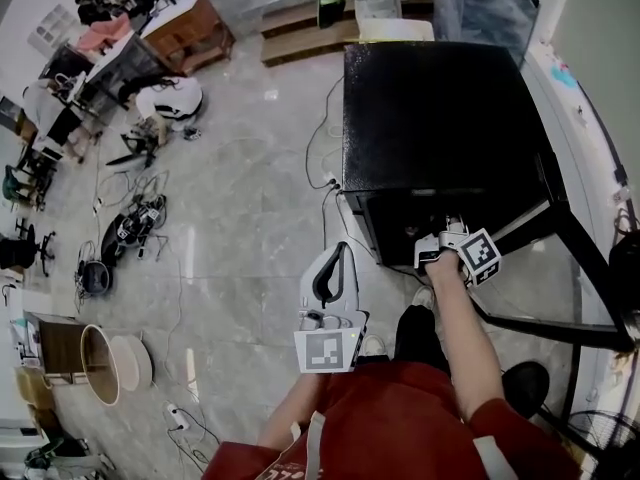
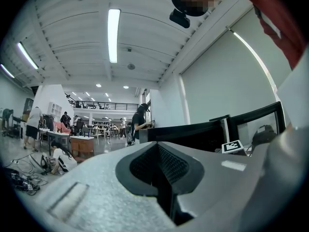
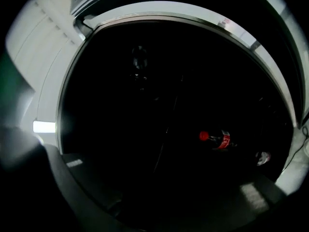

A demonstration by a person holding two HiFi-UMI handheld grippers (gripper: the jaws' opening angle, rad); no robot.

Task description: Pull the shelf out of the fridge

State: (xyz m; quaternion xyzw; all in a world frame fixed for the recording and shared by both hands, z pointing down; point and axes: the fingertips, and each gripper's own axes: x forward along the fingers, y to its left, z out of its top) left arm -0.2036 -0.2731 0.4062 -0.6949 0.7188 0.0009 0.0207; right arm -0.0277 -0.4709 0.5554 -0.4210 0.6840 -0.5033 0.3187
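Since the shelf sits unseen in the dark cavity of the open black box-shaped fridge (image 1: pixel 440 118), the right gripper (image 1: pixel 440 240), jaws apart and empty, is judged at approach, next needing to find and clamp its front edge; left gripper (image 2: pixel 158 163) idle, jaws together.

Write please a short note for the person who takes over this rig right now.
Left gripper: shut, empty, held near the person's body.
Right gripper: open, empty, at the mouth of the black box-shaped fridge, which stands open.
Inside: very dark. A red-capped bottle with a red label lies there; the shelf cannot be made out.
Done: fridge open, right gripper at the opening.
Left: grip the shelf and pull it out.
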